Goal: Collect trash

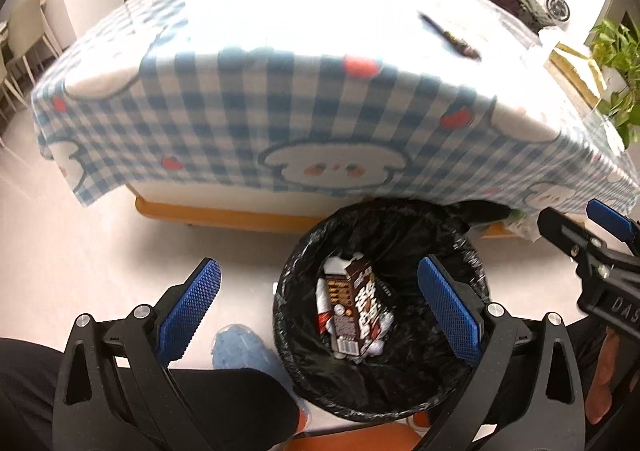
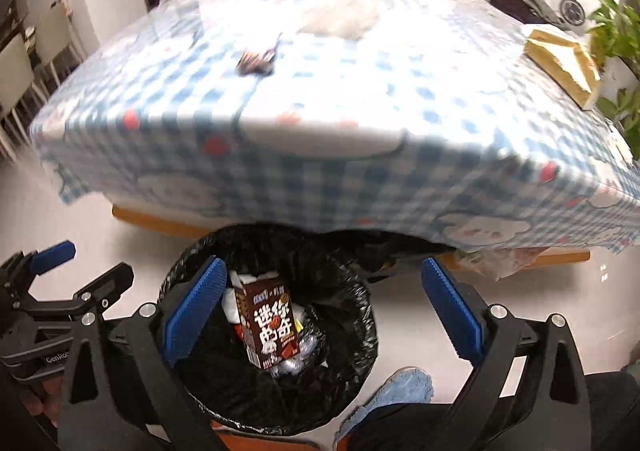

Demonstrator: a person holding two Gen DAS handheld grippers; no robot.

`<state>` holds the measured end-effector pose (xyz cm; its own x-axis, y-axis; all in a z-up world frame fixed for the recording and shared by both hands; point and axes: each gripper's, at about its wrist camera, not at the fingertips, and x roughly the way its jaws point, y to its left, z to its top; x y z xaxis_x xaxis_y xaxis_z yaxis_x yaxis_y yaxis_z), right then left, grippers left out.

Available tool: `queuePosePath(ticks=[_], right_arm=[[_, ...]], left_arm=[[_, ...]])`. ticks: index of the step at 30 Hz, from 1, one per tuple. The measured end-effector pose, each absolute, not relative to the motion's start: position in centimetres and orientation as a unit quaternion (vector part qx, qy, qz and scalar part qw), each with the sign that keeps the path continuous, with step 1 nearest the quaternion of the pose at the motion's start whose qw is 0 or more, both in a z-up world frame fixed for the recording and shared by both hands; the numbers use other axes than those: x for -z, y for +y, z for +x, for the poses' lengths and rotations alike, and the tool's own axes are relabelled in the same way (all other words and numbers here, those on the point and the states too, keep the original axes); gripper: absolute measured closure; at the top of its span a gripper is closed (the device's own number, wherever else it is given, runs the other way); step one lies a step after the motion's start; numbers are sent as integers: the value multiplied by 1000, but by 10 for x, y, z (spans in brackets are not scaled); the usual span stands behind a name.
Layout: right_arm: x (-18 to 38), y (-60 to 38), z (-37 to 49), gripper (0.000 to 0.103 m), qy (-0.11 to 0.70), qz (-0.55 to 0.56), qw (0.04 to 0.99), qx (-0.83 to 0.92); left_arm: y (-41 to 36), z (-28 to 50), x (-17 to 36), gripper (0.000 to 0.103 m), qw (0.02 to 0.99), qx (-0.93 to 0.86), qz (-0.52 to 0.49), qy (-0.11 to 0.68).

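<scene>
Evidently a drop had been completed: the brown carton [image 2: 269, 327] was seen inside the lined bin [image 2: 362, 335], both the right gripper [image 2: 320, 307] and left gripper [image 1: 316, 309] spread wide, empty, above it. Next, the dark wrapper [image 2: 256, 61] on the table [image 2: 360, 107] beyond the bin would probably be fetched.

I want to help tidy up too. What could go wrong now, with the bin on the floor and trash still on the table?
1. The dark wrapper lies near the table's front edge; a clumsy grab might knock it to the floor.
2. The bin stands close to the person's shoe, so a step might tip it, spilling the brown carton.
3. The tablecloth hangs loose and could snag.
</scene>
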<state>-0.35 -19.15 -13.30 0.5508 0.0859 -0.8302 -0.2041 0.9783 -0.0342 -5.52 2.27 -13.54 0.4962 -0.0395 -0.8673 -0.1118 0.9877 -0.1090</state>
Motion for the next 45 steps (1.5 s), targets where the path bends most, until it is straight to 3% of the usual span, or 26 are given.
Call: queuePosePath(ticks=[18,28,37,43,45], right_arm=[[71,-247,69,9,430,-44,901,-30],[65,-245,115,9,435,-44,899,-26],[64,-252,143,9,437,-42,898,-14],[62,-253,155,9,436,-31,899,-12],[61,-251,159,9,436,-29,899,-12]], left_arm=[[-27,32,62,6,890,-19,-50,454],[-43,96,63,9,879,-31,-36,474],[-52,138,80,25,866,-36,-33,497],[-53,140,78,52,870,-45,-18,491],[-53,140,76,73,871,-41,-14,489]])
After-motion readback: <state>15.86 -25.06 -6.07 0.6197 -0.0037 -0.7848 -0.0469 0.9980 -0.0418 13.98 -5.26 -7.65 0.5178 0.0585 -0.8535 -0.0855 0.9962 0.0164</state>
